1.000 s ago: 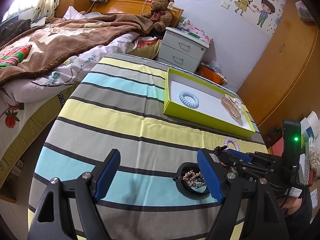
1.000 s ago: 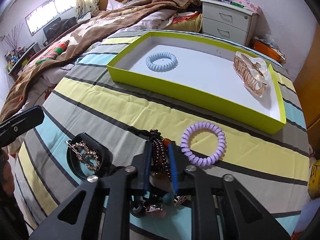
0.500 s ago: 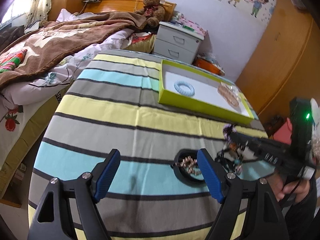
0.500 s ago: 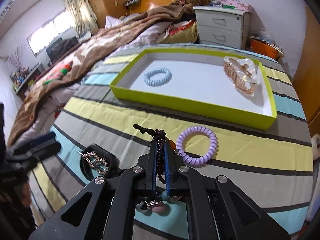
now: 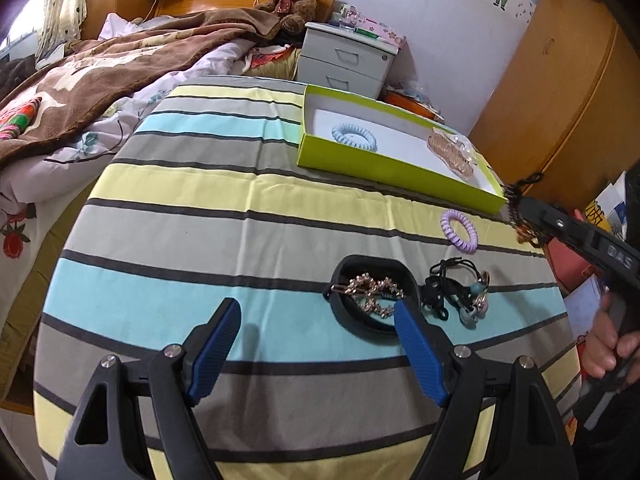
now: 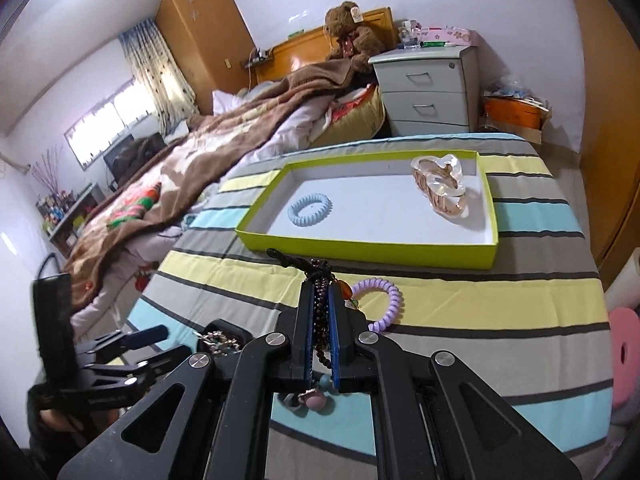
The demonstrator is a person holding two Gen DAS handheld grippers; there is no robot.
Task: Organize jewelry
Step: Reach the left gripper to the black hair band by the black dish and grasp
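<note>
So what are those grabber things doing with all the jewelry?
The right gripper is shut on a dark beaded bracelet, held above the striped cloth short of the green tray. A blue hair tie and a clear hair clip lie in the tray. The left gripper is open and empty near a black dish.

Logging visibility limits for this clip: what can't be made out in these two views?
- Beaded bracelet: the right gripper is shut on it; its fingers hide most of the strand, so its length is unclear.
- Rhinestone clip in the black dish: partly behind a left gripper finger; in the right wrist view, nearly hidden.
- Black cords with charms: tangled, item count unclear.
</note>
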